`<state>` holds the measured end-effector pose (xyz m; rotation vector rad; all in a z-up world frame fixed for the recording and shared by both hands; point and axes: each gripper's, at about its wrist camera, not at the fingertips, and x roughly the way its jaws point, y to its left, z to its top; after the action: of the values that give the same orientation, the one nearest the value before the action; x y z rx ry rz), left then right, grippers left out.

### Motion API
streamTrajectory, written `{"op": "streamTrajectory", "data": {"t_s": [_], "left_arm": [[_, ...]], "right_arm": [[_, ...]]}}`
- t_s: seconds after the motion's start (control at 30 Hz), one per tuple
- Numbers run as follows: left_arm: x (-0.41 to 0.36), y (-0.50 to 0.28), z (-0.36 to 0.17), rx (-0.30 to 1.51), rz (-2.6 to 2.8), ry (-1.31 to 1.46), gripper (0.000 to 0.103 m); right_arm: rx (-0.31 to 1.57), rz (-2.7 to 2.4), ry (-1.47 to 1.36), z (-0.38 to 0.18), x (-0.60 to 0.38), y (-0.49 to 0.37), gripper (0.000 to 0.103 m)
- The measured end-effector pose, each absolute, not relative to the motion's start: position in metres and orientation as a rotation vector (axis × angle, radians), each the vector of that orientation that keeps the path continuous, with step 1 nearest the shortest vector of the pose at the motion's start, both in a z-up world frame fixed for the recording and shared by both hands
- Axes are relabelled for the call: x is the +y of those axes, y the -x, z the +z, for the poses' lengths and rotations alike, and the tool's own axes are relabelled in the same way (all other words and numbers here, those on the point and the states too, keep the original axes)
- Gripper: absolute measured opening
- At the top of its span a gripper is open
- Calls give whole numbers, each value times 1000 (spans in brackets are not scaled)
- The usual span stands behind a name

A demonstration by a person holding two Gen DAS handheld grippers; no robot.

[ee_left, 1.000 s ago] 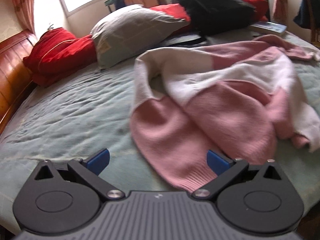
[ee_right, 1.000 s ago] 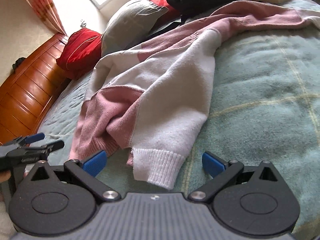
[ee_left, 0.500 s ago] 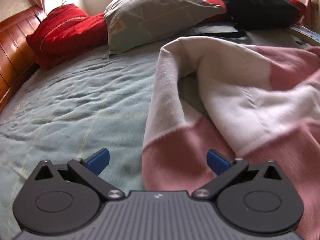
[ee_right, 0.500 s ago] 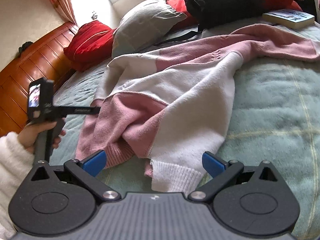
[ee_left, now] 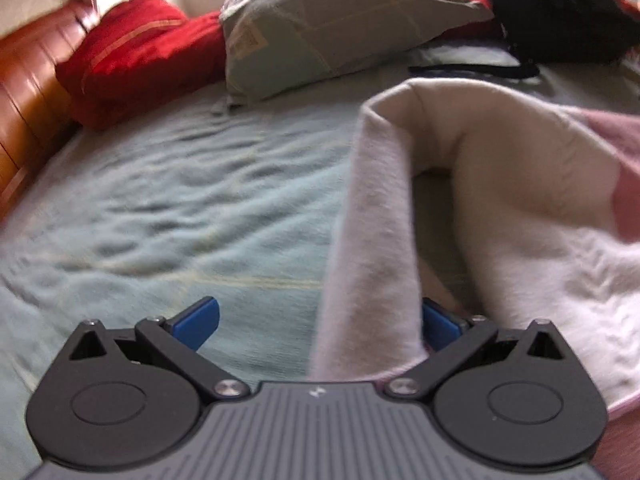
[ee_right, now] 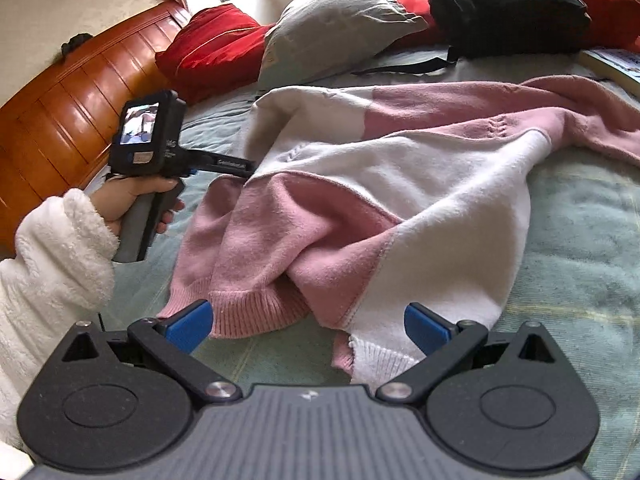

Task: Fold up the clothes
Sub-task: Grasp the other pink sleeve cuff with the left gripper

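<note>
A pink and white knit sweater (ee_right: 400, 184) lies crumpled across the pale green bedspread (ee_right: 580, 240). In the left wrist view a white fold of the sweater (ee_left: 372, 240) runs between the fingers of my left gripper (ee_left: 318, 320), which stands open around it. The right wrist view shows that left gripper (ee_right: 240, 166) held by a hand in a fluffy white sleeve (ee_right: 52, 256), its tips at the sweater's left edge. My right gripper (ee_right: 306, 324) is open, low over the bed, with the pink ribbed hem (ee_right: 256, 308) and a white ribbed cuff (ee_right: 380, 360) lying between its fingers.
At the head of the bed lie a grey-green pillow (ee_right: 332, 24), red cushions (ee_right: 212, 44) and a black bag (ee_right: 504, 4). A book (ee_right: 616, 64) sits at the far right. A wooden headboard (ee_right: 68, 108) runs along the left. Bare bedspread (ee_left: 160, 208) stretches left of the sweater.
My left gripper has moved forward along the sweater's left edge, from the pink hem up to the white fold. My right gripper has drawn back and lowered slightly; both stay open.
</note>
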<state>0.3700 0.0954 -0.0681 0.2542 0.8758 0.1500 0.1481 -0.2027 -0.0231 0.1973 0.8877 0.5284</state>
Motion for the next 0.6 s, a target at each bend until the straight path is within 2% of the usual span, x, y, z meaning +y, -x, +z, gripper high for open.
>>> {"op": "streamTrajectory", "data": {"t_s": [0.1,0.47,0.6], "left_arm": [[105,-374,-64,858,206,-318,103],[175,-407,-50,830,340,-255,103],[162,-393,-49,826,281,-281,102]], "right_arm": [[894,504,-215,-27,-205,-152,103],[909,439,-259,-36,-217,-160,103],[918,440,-264,-39,-215,-162,103]]}}
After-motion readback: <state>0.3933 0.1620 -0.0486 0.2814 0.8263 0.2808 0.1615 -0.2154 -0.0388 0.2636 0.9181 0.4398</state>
